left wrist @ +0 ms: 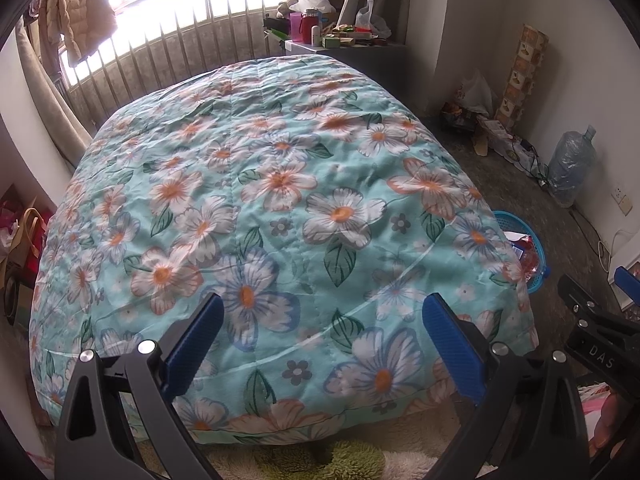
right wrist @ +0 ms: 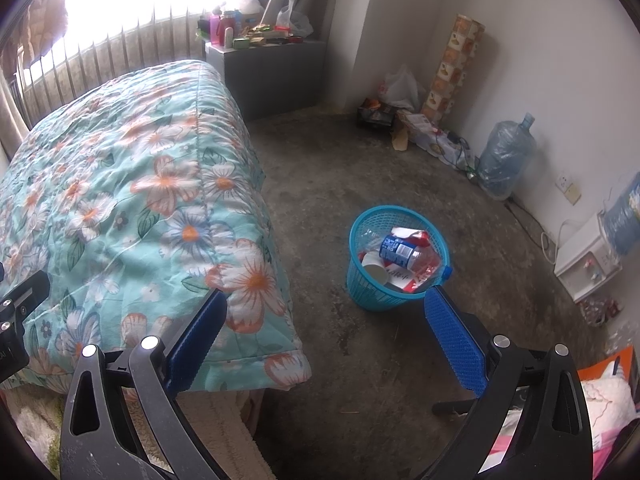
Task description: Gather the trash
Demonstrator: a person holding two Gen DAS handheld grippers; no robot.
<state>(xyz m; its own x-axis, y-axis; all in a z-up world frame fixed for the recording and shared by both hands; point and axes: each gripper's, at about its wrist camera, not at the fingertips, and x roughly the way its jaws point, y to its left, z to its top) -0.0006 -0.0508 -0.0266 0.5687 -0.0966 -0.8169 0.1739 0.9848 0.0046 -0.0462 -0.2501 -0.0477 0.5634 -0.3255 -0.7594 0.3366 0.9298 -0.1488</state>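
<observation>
A blue plastic basket (right wrist: 362, 280) stands on the concrete floor right of the bed; its edge also shows in the left wrist view as the basket (left wrist: 536, 248). Inside it lie a plastic bottle (right wrist: 404, 254) with a blue label, a white paper cup (right wrist: 375, 266) and red-and-white wrappers (right wrist: 408, 280). My right gripper (right wrist: 324, 312) is open and empty, hovering just in front of the basket. My left gripper (left wrist: 322, 316) is open and empty above the near end of the floral quilt (left wrist: 260, 184). The right gripper's body (left wrist: 600, 332) shows at the right edge of the left wrist view.
A large water jug (right wrist: 506, 156) stands by the right wall near cables and a white box (right wrist: 588, 256). A grey cabinet (right wrist: 276, 76) with bottles and clutter sits by the window. Bags and a patterned roll (right wrist: 450, 68) fill the far corner. Bags (left wrist: 24, 248) stand left of the bed.
</observation>
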